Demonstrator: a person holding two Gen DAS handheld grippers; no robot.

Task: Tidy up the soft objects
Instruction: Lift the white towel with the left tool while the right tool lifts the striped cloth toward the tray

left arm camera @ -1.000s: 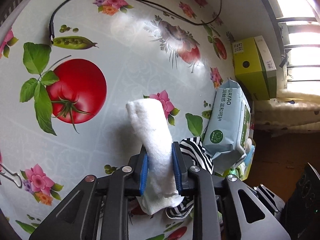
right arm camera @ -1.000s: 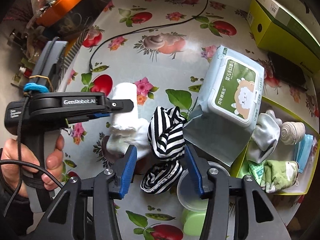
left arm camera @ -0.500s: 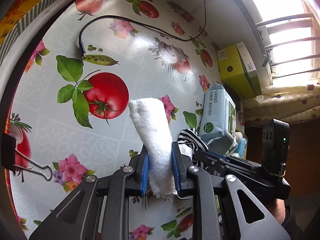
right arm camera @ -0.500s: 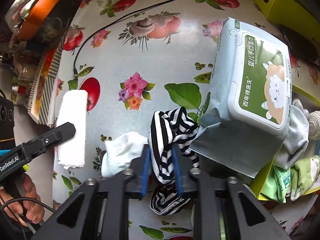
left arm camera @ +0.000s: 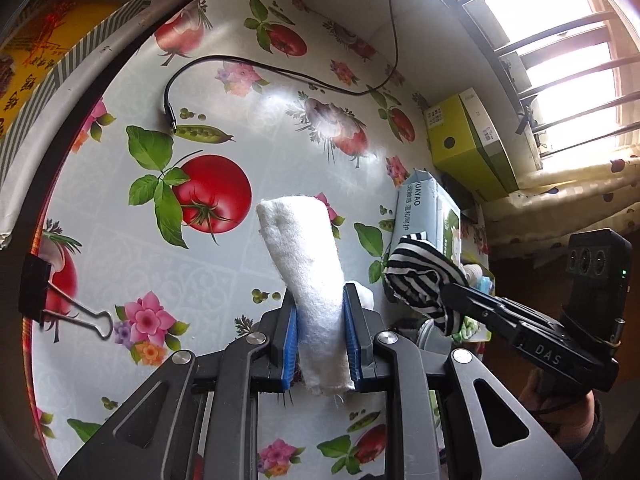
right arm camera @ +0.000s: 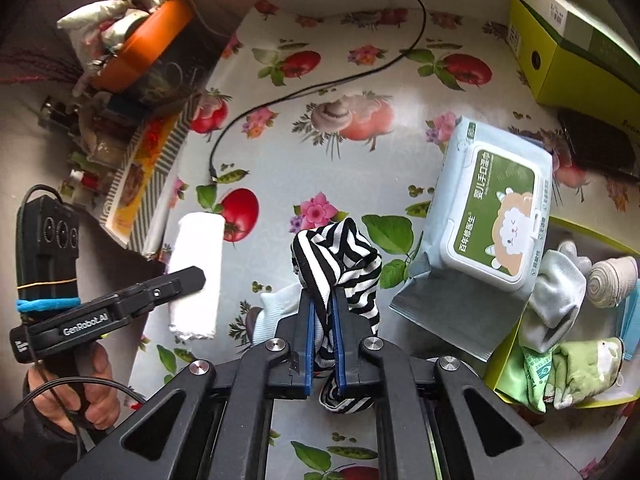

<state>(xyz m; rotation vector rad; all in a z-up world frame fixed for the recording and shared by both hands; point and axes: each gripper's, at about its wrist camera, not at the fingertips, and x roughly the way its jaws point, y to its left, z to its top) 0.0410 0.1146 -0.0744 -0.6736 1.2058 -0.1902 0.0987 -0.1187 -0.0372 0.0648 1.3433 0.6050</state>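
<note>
I note strong daylight from barred window, upper right in left wrist view, overexposed. Glare patch on glossy tabletop. Right wrist view evenly lit, dimmer at left edge. Heavy fisheye bending, dark vignette at corners. Focus sharp centrally, softer toward rims.

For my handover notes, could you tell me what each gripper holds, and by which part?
Left gripper: the white rolled towel, near its lower end. Right gripper: the striped cloth, pinched mid-bunch; its jaws have just closed on it.
</note>
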